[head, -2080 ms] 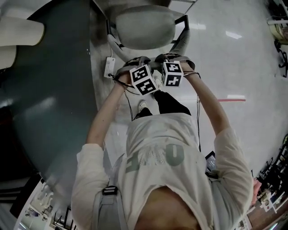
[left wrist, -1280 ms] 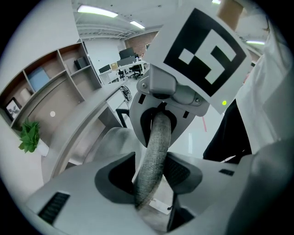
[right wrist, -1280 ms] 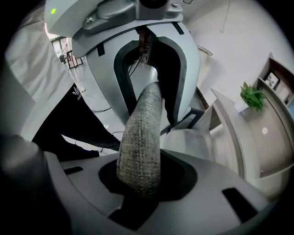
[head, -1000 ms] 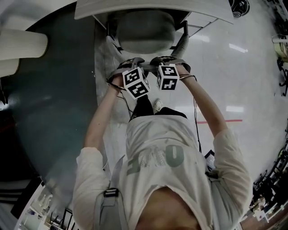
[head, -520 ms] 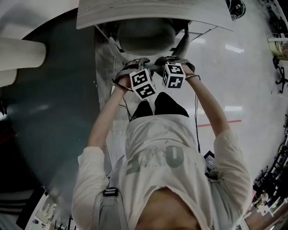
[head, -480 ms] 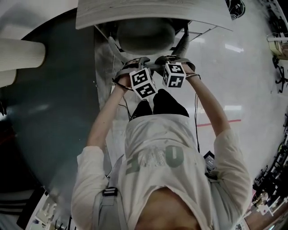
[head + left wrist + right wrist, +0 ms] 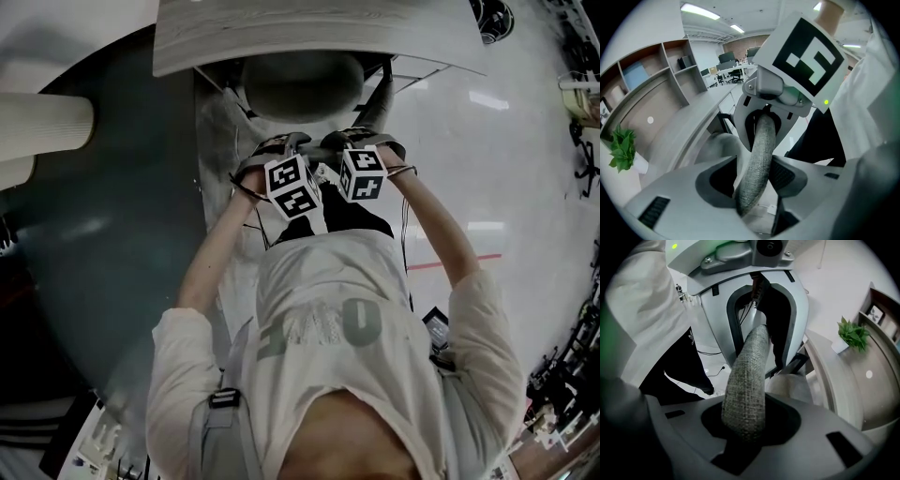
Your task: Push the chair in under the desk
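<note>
The chair's grey seat (image 7: 300, 84) lies half under the pale desk top (image 7: 281, 37) at the top of the head view. Both grippers hold the top edge of its grey fabric backrest, side by side. My left gripper (image 7: 277, 148) is shut on that edge (image 7: 757, 164), which runs up between its jaws. My right gripper (image 7: 361, 141) is shut on the same backrest (image 7: 745, 390), and its jaws have just closed slightly further on the fabric. Each gripper view shows the other gripper clamped further along the edge, the right one (image 7: 764, 122) and the left one (image 7: 759, 333).
A dark round floor area (image 7: 112, 234) and a white ribbed cylinder (image 7: 37, 122) lie to the left. A red floor line (image 7: 459, 261) runs to the right. Curved shelving (image 7: 656, 75) and a potted plant (image 7: 853, 333) stand beyond the desk. The person's legs are just behind the chair.
The chair has slid further under the desk, so the desk top now covers more of the seat. Both hands have followed it forward, still side by side on the backrest.
</note>
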`<state>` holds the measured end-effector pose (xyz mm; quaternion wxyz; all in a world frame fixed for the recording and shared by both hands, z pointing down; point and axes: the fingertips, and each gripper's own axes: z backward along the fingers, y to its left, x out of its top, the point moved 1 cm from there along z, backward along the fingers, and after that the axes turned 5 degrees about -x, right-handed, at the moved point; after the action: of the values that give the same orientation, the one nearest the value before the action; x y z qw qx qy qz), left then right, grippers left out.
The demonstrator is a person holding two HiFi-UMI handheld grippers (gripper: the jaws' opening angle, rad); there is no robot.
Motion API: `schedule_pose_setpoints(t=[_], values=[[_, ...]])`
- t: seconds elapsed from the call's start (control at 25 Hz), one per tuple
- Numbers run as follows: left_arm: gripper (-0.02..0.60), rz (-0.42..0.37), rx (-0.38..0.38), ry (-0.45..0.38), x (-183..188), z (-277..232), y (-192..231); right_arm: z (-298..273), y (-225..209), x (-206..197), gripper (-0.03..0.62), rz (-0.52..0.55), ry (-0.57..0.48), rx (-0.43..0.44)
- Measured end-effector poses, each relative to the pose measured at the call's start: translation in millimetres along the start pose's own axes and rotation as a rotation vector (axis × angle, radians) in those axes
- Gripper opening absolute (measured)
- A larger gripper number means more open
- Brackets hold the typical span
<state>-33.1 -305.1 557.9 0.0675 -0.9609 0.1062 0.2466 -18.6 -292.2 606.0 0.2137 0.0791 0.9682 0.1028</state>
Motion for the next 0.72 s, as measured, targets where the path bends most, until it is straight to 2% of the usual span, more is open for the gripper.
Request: schedule_pose_setpoints(t=[0.44, 0.72], values=[[0.204, 0.025, -0.014, 0.042, -11.6, -12.8, -10.5, -13.8, 12.2, -3.9, 0.106, 0.031, -0.008, -0.055], [0.212, 0.052, 0.028, 0.071, -23.9, -19.1, 12.1, -30.2, -6.6, -1.6, 0.106, 0.023, 0.002, -0.07]])
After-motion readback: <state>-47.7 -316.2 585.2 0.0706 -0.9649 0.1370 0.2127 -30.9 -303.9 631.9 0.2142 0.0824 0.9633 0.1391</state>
